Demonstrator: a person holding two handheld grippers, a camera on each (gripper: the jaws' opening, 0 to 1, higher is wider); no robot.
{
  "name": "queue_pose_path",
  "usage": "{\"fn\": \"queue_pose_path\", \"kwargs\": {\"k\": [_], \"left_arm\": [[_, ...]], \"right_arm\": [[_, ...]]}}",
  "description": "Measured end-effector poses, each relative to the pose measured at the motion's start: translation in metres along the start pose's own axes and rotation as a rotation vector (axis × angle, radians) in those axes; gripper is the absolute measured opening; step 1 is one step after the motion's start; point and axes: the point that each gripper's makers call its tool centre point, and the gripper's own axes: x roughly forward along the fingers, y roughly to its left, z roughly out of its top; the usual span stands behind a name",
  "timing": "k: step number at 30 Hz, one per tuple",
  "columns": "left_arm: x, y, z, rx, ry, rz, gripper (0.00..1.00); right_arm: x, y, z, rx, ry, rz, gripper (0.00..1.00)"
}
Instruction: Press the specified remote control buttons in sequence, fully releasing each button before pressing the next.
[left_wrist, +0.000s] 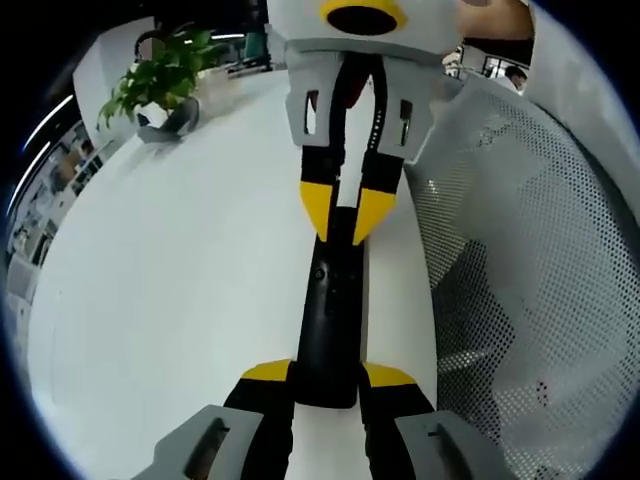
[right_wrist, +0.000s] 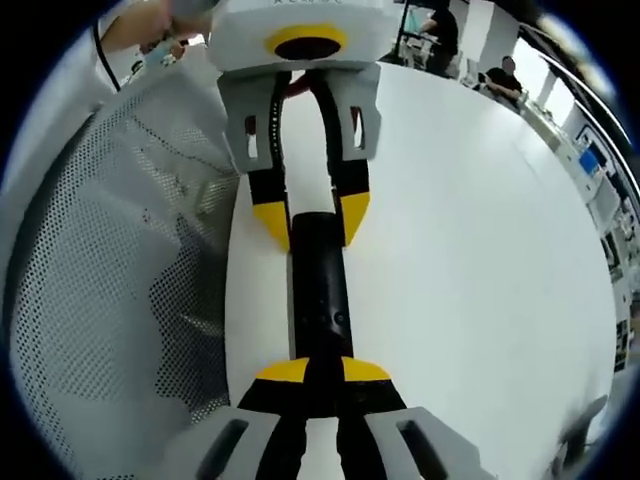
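Note:
A slim black remote (left_wrist: 328, 330) lies lengthwise over the white table (left_wrist: 180, 300). My left gripper (left_wrist: 327, 375) is shut on its near end, one yellow tip on each side. From the top of the left gripper view comes my right gripper (left_wrist: 346, 225), jaws shut, its tips meeting on the remote's far end. In the right gripper view the remote (right_wrist: 320, 280) runs up from my right gripper (right_wrist: 325, 372), whose closed tips rest on its near end by small buttons. Across from it the left gripper (right_wrist: 312, 222) clamps the other end.
A white mesh chair (left_wrist: 530, 280) stands close against the table edge, also seen as mesh chair (right_wrist: 100, 280). A potted plant (left_wrist: 160, 85) sits at the table's far corner. People (right_wrist: 505, 75) sit at desks far behind. A hand (left_wrist: 490, 8) holds the right gripper.

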Motion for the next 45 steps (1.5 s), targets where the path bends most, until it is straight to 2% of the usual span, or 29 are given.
{"fn": "queue_pose_path", "kwargs": {"k": [3, 5, 8, 11, 13, 17, 19, 24, 26, 28, 30, 32, 35, 37, 40, 44, 45], "left_arm": [[0.0002, 0.0003, 0.0002, 0.004, 0.013, -0.004, 0.25], [0.0001, 0.0002, -0.0001, 0.008, 0.016, -0.005, 0.25], [0.0000, 0.0003, -0.0003, 0.000, 0.012, 0.000, 0.25], [0.0000, 0.0007, -0.0002, -0.010, 0.010, 0.004, 0.25], [0.0001, 0.0008, -0.0001, -0.008, 0.016, 0.003, 0.25], [0.0003, 0.0013, -0.0001, -0.010, 0.024, 0.001, 0.25], [0.0002, 0.0014, -0.0002, -0.014, 0.018, 0.003, 0.25], [0.0004, 0.0019, -0.0002, -0.023, -0.002, 0.005, 0.25], [0.0007, 0.0019, 0.0000, -0.026, -0.004, 0.007, 0.25], [0.0007, 0.0018, 0.0001, -0.021, -0.002, 0.009, 0.25], [0.0009, 0.0018, 0.0001, -0.016, 0.003, 0.007, 0.25], [0.0010, 0.0019, 0.0001, -0.014, 0.007, 0.004, 0.25], [0.0011, 0.0018, 0.0001, -0.008, 0.017, 0.003, 0.25], [0.0011, 0.0016, 0.0001, -0.010, 0.019, 0.006, 0.25], [0.0008, 0.0016, -0.0003, -0.018, 0.008, 0.007, 0.25], [0.0008, 0.0015, 0.0000, -0.018, 0.002, 0.006, 0.25], [0.0009, 0.0014, 0.0000, -0.014, 0.005, 0.006, 0.25]], "right_arm": [[-0.0005, -0.0006, -0.0014, 0.021, 0.008, -0.002, 0.06], [-0.0012, -0.0008, -0.0018, 0.052, -0.034, -0.014, 0.06], [-0.0030, -0.0008, -0.0012, 0.010, -0.108, -0.039, 0.06], [-0.0040, -0.0011, -0.0013, 0.086, -0.187, -0.050, 0.06], [-0.0045, -0.0019, -0.0015, 0.127, -0.206, -0.056, 0.05], [-0.0047, -0.0008, -0.0013, 0.132, -0.208, -0.066, 0.05], [-0.0056, 0.0008, -0.0038, 0.099, -0.187, -0.080, 0.04], [-0.0049, 0.0014, -0.0050, 0.083, -0.168, -0.108, 0.04], [-0.0042, 0.0007, -0.0050, 0.044, -0.126, -0.103, 0.04], [-0.0034, 0.0006, -0.0052, 0.052, -0.083, -0.090, 0.04], [-0.0027, 0.0002, -0.0055, 0.119, -0.028, -0.065, 0.04], [-0.0021, 0.0000, -0.0054, 0.061, 0.015, -0.042, 0.04], [-0.0011, -0.0001, -0.0039, 0.066, 0.035, -0.047, 0.04], [-0.0019, -0.0002, -0.0054, 0.078, 0.031, -0.057, 0.04], [-0.0032, -0.0008, -0.0064, 0.117, -0.011, -0.077, 0.04], [-0.0040, -0.0012, -0.0047, 0.151, -0.104, -0.113, 0.04], [-0.0050, -0.0016, -0.0044, 0.200, -0.153, -0.125, 0.03]]}}
